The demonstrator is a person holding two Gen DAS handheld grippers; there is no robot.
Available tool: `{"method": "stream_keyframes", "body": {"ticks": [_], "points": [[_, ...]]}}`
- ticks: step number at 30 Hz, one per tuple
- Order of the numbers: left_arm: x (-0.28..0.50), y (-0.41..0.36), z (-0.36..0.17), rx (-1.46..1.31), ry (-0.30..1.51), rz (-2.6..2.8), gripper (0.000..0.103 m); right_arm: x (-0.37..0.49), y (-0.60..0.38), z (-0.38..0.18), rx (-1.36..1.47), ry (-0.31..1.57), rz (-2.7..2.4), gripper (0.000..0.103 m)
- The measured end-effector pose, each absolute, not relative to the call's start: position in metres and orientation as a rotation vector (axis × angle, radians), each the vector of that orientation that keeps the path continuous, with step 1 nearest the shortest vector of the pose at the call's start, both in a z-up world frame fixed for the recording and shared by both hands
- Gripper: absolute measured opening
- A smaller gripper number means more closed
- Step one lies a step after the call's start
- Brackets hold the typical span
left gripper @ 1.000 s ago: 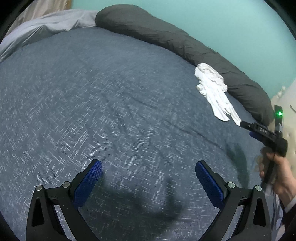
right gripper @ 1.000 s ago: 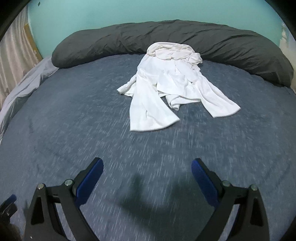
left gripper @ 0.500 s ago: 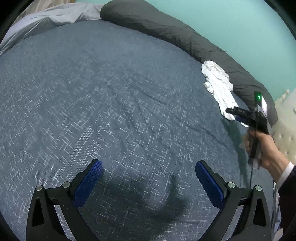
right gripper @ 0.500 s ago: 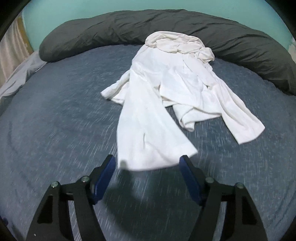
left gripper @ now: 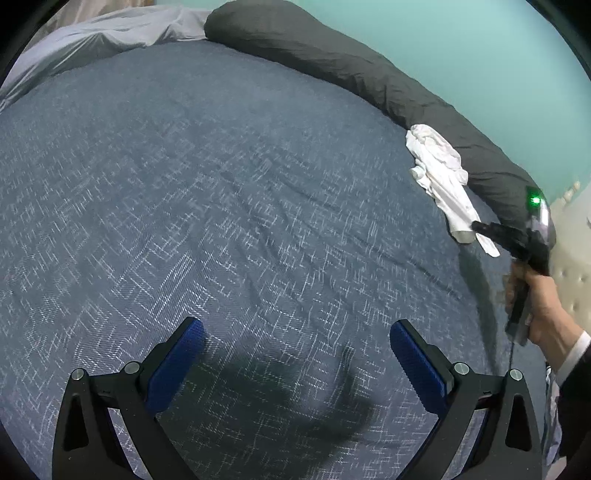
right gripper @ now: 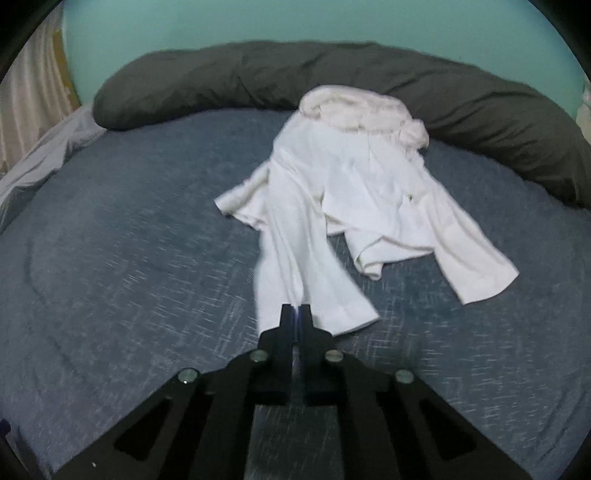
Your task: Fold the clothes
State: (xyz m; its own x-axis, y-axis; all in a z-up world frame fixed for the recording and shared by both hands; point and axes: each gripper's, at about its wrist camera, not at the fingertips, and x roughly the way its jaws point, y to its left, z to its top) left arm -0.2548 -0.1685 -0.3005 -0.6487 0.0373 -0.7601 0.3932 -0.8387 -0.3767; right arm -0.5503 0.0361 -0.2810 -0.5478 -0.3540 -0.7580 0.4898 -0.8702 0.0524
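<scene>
Jaws, right gripper (right gripper: 298, 308): pressed together, pinching the near hem of the white shirt (right gripper: 354, 192) at lower centre of the right wrist view.
Jaws, left gripper (left gripper: 297, 354): spread wide, nothing between them, above bare bedspread (left gripper: 221, 221) at the bottom of the left wrist view.
Shirt: crumpled, spread on the blue bedspread at frame centre in the right view; its bunched far end touches the dark bolster (right gripper: 258, 77). In the left view it sits at right of frame, beside the bolster.
Bolster: long, curved along the far edge of the bed.
Hand (left gripper: 535, 306): right of left view, holding the right gripper's handle.
Sheet (left gripper: 92, 40): grey, upper left.
Wall (right gripper: 295, 22): teal, top of frame.
</scene>
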Motion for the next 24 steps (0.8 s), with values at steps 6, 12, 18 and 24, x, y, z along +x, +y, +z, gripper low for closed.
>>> {"method": "stream_keyframes", "body": {"ticks": [6,12,18,24], "points": [[-0.254,-0.161,-0.298,1.207,0.785,-2.573,0.103,-0.500,0.053,-0.227,1.013,0.134,-2.326,0.002],[-0.247,-0.148,-0.281,1.198,0.805,-2.626,0.103,-0.431,0.091,-0.186,0.966,0.006,-2.269,0.002],[-0.234,-0.143,-0.260,1.143,0.816,-2.657,0.103,-0.327,0.148,-0.135,0.868,-0.086,-2.198,0.002],[-0.229,-0.128,-0.250,1.140,0.798,-2.696,0.103,-0.256,0.218,-0.156,0.986,-0.084,-2.231,0.002]]}}
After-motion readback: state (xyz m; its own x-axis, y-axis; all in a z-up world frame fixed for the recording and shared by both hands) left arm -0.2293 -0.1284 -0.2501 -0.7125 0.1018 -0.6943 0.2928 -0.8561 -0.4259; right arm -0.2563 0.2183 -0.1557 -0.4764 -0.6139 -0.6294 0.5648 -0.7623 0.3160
